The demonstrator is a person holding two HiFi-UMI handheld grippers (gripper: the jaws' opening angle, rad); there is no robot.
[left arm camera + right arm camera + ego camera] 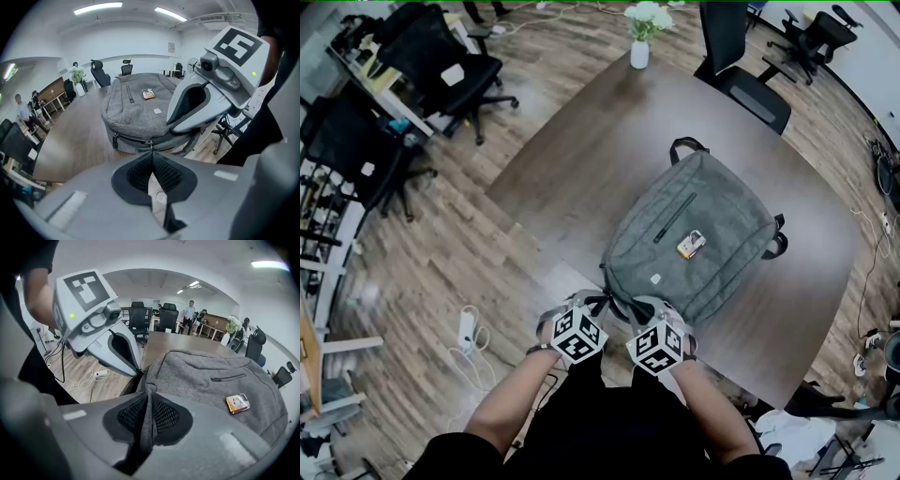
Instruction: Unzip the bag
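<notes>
A grey backpack lies flat on the dark wooden table, its near end at the table's edge. A small orange tag rests on top of it. Both grippers sit side by side at that near end. My left gripper is shut on a small metal zipper pull at the bag's rim. My right gripper is shut on a fold of the bag's grey fabric, just right of the left gripper. The zipper line along this end looks closed.
A vase of white flowers stands at the table's far end. Black office chairs surround the table. A power strip and white cables lie on the wooden floor at the left. People stand at the far side of the room.
</notes>
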